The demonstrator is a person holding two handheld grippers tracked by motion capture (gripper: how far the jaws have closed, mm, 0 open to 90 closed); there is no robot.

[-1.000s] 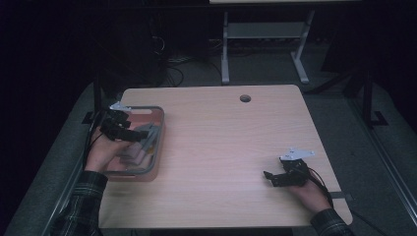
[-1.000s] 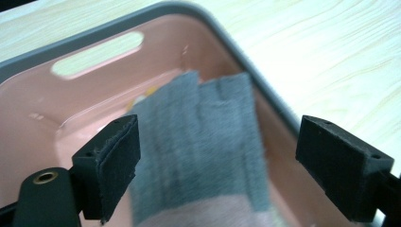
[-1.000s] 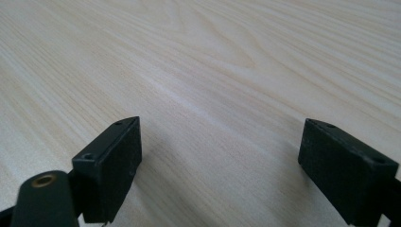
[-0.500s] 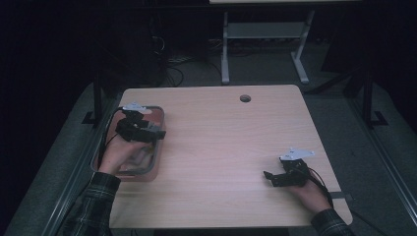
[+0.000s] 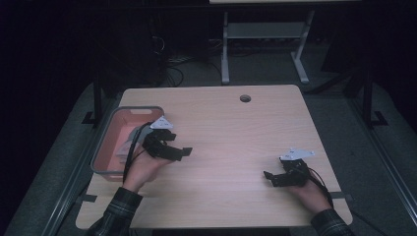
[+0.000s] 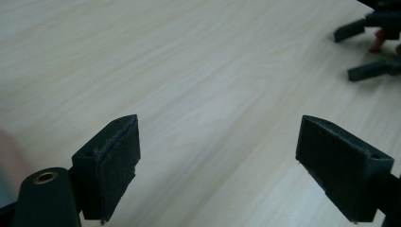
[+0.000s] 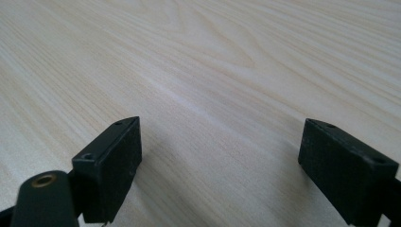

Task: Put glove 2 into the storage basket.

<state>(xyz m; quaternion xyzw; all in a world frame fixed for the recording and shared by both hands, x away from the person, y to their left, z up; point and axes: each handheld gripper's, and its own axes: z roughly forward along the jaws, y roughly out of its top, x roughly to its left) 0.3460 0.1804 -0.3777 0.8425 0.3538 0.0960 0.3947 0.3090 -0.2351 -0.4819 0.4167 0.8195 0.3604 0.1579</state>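
Observation:
My left gripper (image 5: 179,143) hangs open just right of a grey-rimmed tray (image 5: 140,108) with a reddish inside, at the left edge of the wooden table (image 5: 231,132). Its jaws point right. In the left gripper view the left gripper (image 6: 217,161) stands wide apart over bare wood, and the other hand's jaw tips (image 6: 364,47) show at the upper right. My right gripper (image 5: 269,178) rests open near the front right of the table, its jaws pointing left. In the right gripper view the right gripper (image 7: 220,165) has only wood grain in its gap. What lies in the tray is too dim to tell.
A round cable hole (image 5: 245,98) sits near the table's far edge. Beyond the table stand a metal frame's legs (image 5: 225,54) and floor cables (image 5: 172,73) in the dark. The middle of the tabletop is bare wood.
My left gripper has come out of the tray and moved right, over the table beside it, with nothing in it. The right gripper has stayed put.

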